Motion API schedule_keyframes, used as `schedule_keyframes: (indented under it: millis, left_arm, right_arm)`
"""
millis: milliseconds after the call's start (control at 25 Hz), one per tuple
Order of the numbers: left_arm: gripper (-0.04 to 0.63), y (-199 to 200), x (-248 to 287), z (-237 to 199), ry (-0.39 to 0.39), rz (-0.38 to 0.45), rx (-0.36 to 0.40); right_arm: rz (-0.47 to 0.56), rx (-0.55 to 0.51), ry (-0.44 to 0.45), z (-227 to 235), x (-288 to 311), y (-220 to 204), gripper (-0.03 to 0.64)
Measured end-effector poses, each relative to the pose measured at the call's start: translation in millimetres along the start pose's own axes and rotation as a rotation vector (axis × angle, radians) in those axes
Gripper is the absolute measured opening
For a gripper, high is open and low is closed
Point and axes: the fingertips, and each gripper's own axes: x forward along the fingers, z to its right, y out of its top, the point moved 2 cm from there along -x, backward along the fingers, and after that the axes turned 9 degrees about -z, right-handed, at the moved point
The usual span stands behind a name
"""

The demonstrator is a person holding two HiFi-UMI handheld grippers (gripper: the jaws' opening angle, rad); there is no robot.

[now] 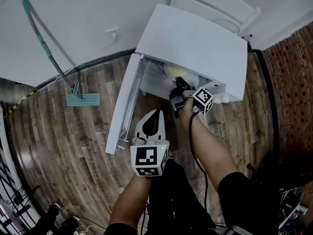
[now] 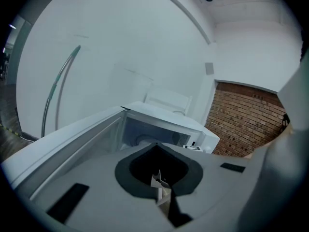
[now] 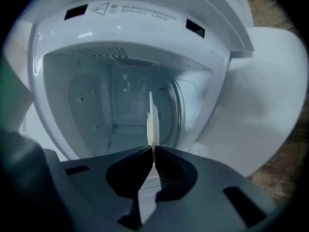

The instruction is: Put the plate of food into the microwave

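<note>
The right gripper [image 3: 153, 151] pinches the rim of a plate [image 3: 150, 122], edge-on just ahead inside the open microwave [image 3: 58, 95]. The left gripper [image 2: 158, 180], jaws pressed together, faces the microwave from outside.

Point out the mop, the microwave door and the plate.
mop [image 1: 82, 99]: head view, its green head on the floor.
microwave door [image 1: 123, 104]: head view, middle of the open door.
plate [image 3: 152, 124]: right gripper view, its thin rim, seen edge-on.
</note>
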Motion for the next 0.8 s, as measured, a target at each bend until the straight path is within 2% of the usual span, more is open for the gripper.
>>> schedule_keyframes:
  millis: [320, 560, 680, 800]
  left_arm:
    - [0.000, -0.6, -0.8, -25.5, 0.019, -0.023, -0.006]
    - [0.000, -6.5, -0.3, -21.5, -0.020, -0.036, 0.005]
    - [0.000, -14.0, -2.1, -16.3, -0.040, -0.047, 0.013]
    - [0.000, -21.8, -4.3, -14.5, -0.043, -0.058, 0.004]
  right_arm:
    - [0.058, -0.081, -0.042, -7.5, 39.2, 16.1, 0.027]
    - [0.087, -0.243, -0.170, -7.7, 38.5, 21.4, 0.043]
    - [0.108, -0.375, -0.239, -10.2, 35.2, 24.3, 0.080]
    - [0.111, -0.602, -0.375, -11.6, 32.8, 25.7, 0.136]
